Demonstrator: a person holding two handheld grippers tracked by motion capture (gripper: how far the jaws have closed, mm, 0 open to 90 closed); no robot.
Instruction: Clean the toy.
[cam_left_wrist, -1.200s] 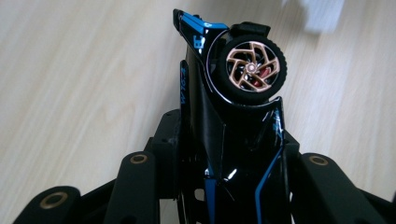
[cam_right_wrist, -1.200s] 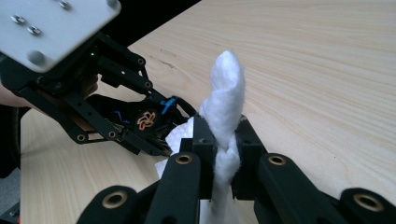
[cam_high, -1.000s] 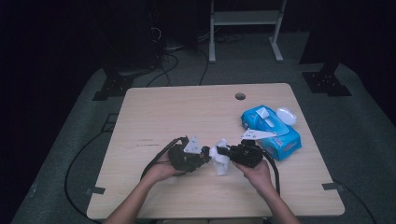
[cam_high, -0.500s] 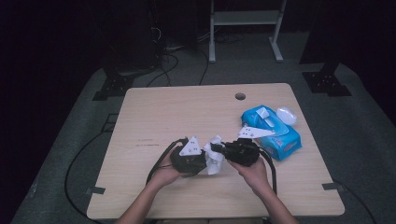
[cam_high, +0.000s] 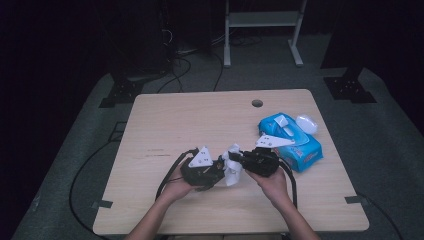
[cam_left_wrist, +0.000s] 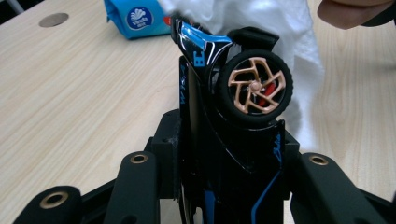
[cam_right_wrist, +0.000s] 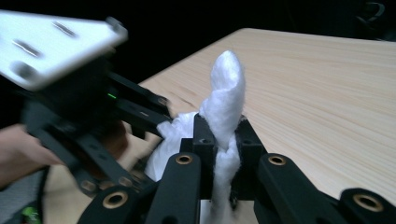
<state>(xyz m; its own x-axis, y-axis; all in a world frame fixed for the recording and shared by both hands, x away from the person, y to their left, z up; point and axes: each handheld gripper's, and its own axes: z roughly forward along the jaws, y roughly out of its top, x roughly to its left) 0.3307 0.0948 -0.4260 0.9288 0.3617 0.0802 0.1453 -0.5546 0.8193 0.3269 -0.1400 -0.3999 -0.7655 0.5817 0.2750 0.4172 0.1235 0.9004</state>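
High view: both grippers meet near the front edge of the pale wooden table (cam_high: 200, 120).
Left gripper (cam_left_wrist: 224, 154): clamped on a black-and-blue toy car (cam_left_wrist: 233, 93).
Right gripper (cam_right_wrist: 223, 140): pinching a crumpled white wipe (cam_right_wrist: 226, 93) against the car.
Blue wipes packet (cam_high: 290, 142): just behind the right hand.

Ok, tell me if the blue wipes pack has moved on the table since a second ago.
No. The wipes pack lies in the same spot near the table's right edge, below the round hole, as before.

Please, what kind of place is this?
Probably a lab or recording studio: a bare wooden table on grey carpet, black stand feet and loose cables behind it, dark surroundings.
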